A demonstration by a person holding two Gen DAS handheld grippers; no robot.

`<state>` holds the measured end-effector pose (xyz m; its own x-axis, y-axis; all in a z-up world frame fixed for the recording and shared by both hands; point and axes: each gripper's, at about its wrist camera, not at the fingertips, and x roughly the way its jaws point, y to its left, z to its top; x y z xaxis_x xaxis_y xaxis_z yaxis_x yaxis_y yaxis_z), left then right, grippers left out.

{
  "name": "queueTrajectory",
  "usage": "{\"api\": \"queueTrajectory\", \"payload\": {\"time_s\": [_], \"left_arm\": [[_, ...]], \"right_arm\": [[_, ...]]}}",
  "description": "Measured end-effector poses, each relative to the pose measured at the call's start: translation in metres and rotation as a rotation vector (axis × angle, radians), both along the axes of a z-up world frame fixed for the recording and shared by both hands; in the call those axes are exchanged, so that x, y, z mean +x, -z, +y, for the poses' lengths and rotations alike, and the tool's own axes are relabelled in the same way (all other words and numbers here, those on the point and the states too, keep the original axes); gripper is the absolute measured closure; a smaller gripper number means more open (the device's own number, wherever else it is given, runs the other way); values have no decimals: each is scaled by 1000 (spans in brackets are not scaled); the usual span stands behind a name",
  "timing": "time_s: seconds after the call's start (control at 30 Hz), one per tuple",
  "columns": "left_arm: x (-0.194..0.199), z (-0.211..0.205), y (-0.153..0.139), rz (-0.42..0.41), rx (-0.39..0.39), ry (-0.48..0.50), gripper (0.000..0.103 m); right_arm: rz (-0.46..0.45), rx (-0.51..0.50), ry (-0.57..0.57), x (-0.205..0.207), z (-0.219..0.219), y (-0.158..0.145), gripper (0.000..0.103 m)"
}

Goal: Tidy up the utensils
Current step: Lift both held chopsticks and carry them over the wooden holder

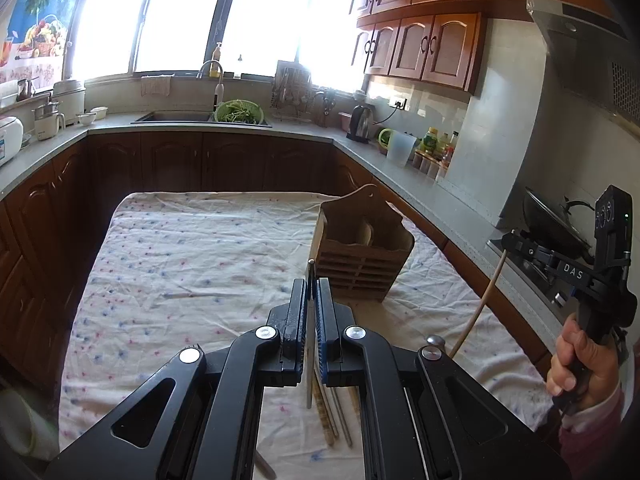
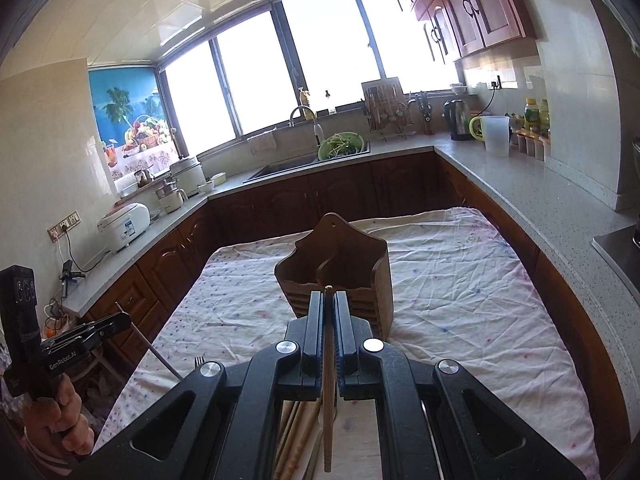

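Left claw [image 1: 311, 280], seen from my left wrist camera: clamped on a metal chopstick [image 1: 309, 340], above the cloth-covered table [image 1: 192, 248]; wooden utensil holder [image 1: 362, 256] stands just ahead to the right. From the right wrist camera: right claw [image 2: 329, 294] pinches a wooden chopstick [image 2: 328, 400], holder directly ahead; more chopsticks [image 2: 296, 440] lie beneath.

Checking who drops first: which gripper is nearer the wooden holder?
Right. The right gripper is just in front of the holder, holding a wooden chopstick; the left gripper sits farther back and left, holding a metal chopstick.
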<state>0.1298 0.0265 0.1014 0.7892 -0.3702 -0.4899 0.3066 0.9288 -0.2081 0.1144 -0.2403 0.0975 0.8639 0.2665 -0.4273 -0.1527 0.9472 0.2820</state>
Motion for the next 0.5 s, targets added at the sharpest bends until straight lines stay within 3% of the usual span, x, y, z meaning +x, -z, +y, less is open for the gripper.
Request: {"api": "queueTrajectory", "payload": {"time_s": [0.5], "left_arm": [[42,-23,-54,-132,-35,33,99]], "right_arm": [[-120,24,55,48,-14,-49,99]]}}
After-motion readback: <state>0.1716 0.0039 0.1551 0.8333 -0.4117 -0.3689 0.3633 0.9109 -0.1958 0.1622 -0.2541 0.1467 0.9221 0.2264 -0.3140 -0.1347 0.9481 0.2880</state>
